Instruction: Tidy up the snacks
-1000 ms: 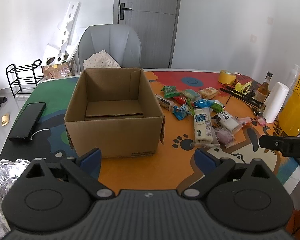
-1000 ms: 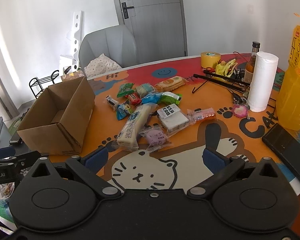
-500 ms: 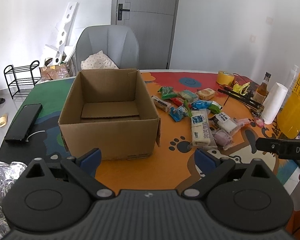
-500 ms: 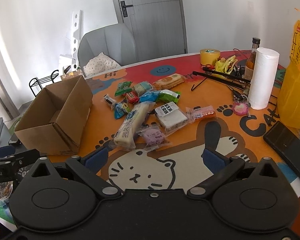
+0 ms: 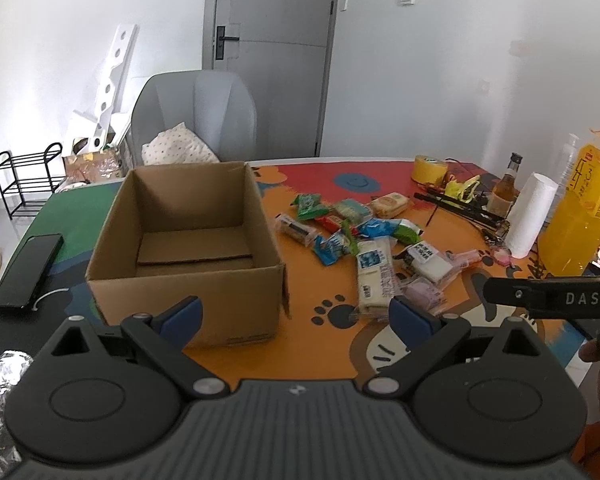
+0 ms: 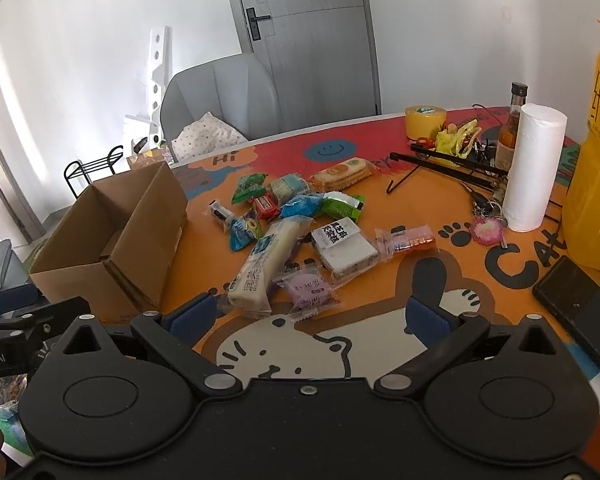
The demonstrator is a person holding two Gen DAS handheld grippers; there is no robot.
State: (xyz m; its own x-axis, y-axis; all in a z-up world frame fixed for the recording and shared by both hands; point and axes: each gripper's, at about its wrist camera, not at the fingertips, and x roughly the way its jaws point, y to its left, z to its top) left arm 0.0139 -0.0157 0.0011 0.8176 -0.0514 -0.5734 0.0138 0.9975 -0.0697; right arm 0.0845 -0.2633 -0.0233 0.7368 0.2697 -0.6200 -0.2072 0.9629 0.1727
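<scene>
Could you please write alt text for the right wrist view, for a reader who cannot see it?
The open right gripper hovers empty over a cartoon-printed table, facing a pile of wrapped snacks. An open cardboard box sits to the left; a paper towel roll and an orange drink bottle stand to the right.

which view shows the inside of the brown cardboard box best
The left wrist view: it looks down into the open brown cardboard box, showing the bare floor with a loose cardboard flap and no snacks inside. The right wrist view sees the box obliquely from its side, with most of the floor hidden.
</scene>
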